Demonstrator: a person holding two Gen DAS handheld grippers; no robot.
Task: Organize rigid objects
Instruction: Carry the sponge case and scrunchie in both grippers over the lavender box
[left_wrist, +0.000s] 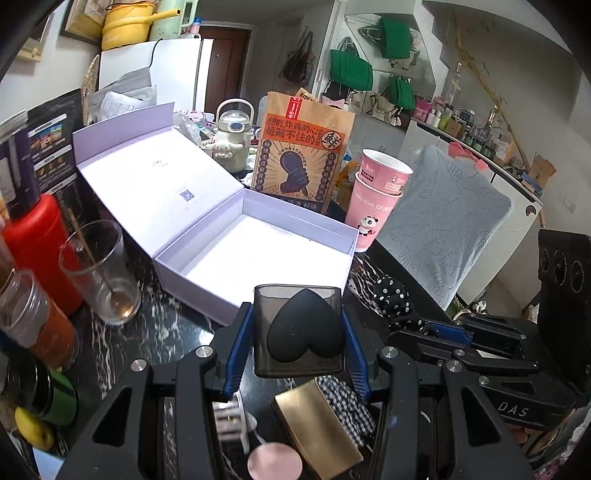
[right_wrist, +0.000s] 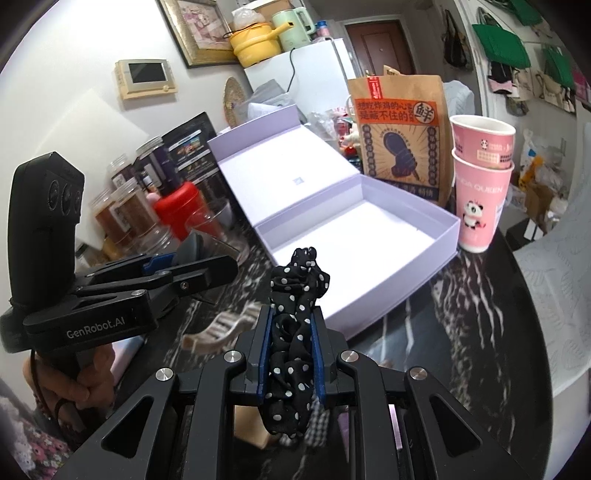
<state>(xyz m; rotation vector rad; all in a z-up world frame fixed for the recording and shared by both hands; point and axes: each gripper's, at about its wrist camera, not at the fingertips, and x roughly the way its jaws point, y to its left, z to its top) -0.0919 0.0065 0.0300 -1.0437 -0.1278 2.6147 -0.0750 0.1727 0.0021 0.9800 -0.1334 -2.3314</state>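
My left gripper is shut on a smoky grey clear case that holds a black heart-shaped sponge. It hangs just in front of an open lilac gift box, whose inside is bare and whose lid leans back. My right gripper is shut on a black polka-dot scrunchie, above the dark marble tabletop and near the box's front corner. In the left wrist view the right gripper and the scrunchie show at the right. In the right wrist view the left gripper shows at the left.
Under the grippers lie a gold box, a pink round compact, checked cloth and a beige claw clip. A drinking glass, a red bottle and jars stand left; stacked pink cups and a paper bag stand behind the box.
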